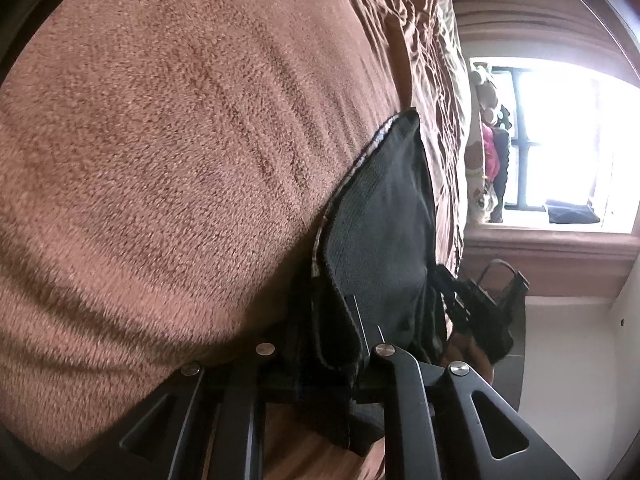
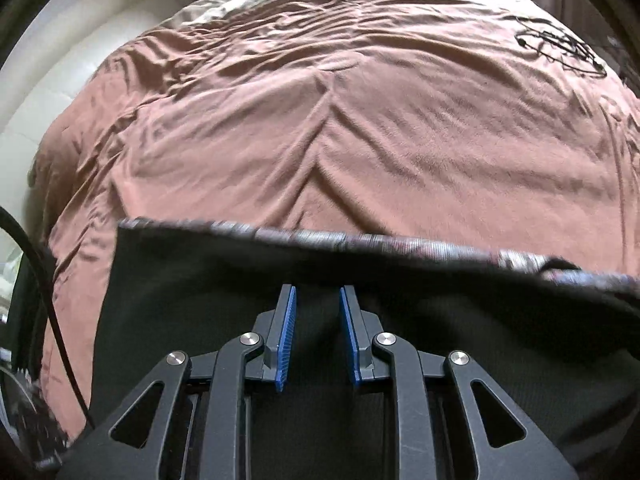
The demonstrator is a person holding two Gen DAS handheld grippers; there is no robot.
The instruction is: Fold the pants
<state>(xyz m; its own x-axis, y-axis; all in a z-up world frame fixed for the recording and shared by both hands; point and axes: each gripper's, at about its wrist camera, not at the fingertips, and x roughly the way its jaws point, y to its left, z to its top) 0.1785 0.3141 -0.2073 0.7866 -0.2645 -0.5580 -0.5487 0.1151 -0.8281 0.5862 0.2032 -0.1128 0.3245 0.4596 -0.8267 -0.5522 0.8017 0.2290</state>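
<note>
Plainly no legible writing or label anywhere. Dark pants (image 2: 224, 280) spread on brown blanket (image 2: 360, 152), patterned band along far edge. Right gripper (image 2: 317, 332) narrowly parted above them, gripping nothing. Left gripper (image 1: 352, 344) bunched with pants fabric; grip indiscernible.

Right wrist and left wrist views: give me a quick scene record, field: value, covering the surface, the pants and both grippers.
surface: bed with brown blanket
pants: dark, lying on the blanket, patterned edge facing away from the camera
right gripper: over the pants, blue pads apart, nothing pinched
left gripper: pants bunched between the fingers, pads hidden, grip unclear
other: black cable on the far blanket; bright window behind
fold: not finished
</note>
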